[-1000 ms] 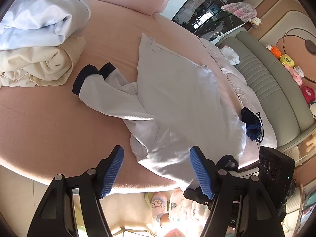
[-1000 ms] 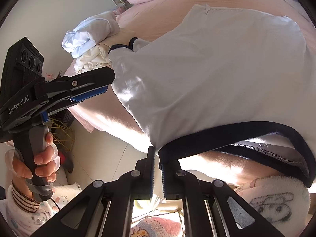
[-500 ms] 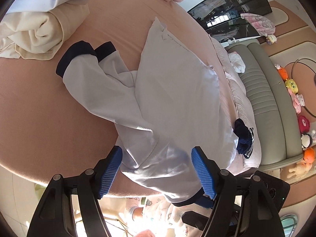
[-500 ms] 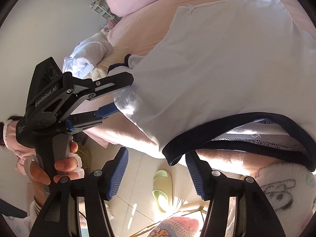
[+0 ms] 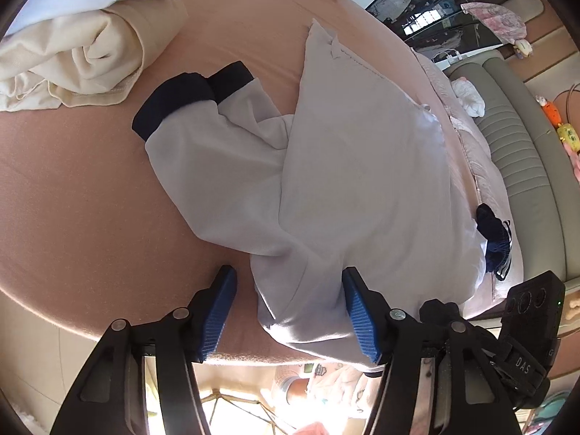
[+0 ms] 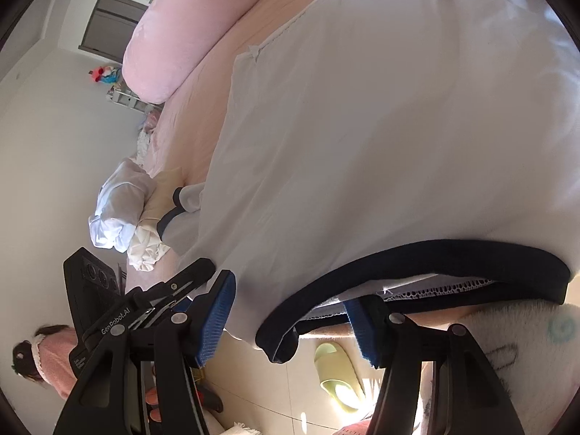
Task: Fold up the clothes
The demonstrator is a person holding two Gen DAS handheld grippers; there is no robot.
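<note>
The right claw [image 6: 290, 322] has just let go of the navy hem [image 6: 417, 253], leaving the white garment [image 5: 362, 166] flat on the bed [image 5: 72, 199], while the left claw [image 5: 290, 311], closing but not gripping, straddles its near corner for the next fold.

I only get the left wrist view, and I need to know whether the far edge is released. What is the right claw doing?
Observer: The right claw has just been opening. The navy band of the white shirt sits between its pads, unpinched.
Operator: Is that band lying on the bed?
Observer: Not entirely. Its corner hangs past the edge of the bed, over the tiled floor.
</note>
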